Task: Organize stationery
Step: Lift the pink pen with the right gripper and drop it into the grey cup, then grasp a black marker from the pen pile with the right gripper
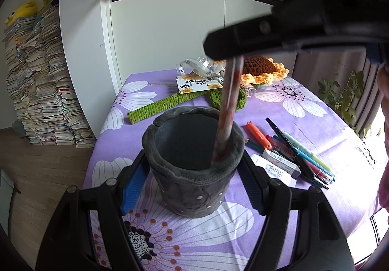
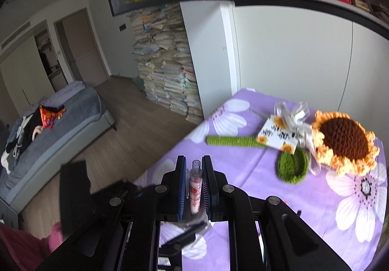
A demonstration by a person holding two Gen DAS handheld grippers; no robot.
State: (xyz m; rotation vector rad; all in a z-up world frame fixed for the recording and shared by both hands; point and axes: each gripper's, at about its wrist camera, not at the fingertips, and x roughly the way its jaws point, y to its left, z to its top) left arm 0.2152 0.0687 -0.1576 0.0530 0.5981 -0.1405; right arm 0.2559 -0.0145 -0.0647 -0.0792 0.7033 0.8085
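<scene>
On the left, the left hand-held gripper [image 1: 194,166] reaches forward and tilts downward over the table [image 1: 304,125], its two blue-padded fingers [image 1: 133,181] pressed against either side of a dark grey felt pen holder [image 1: 192,173]; the holder stands upright on the purple flowered cloth, near the table's near-left corner, with the fingers gripping it about halfway up its wall. To the right and from above, the right hand-held gripper [image 2: 193,186] comes in at a downward slant, seen in the left wrist view as a dark blurred bar above the holder; its jaws are nearly pressed together, pinching a slim pen [image 2: 195,188] with a white barrel and red pattern; the pen runs along the fingers with its clear cap end pointing away from the wrist camera. In the left wrist view the pen [image 1: 227,110] hangs steeply down from that gripper and its lower end is inside the holder, against the right inner wall. Further right on the table lies a loose cluster of pens and markers [image 1: 299,152] with a white eraser [image 1: 279,164] at their near end, just beside the holder; at the far side a crocheted sunflower [image 2: 345,142] lies flat with its green stem [image 2: 231,141] stretching left.
</scene>
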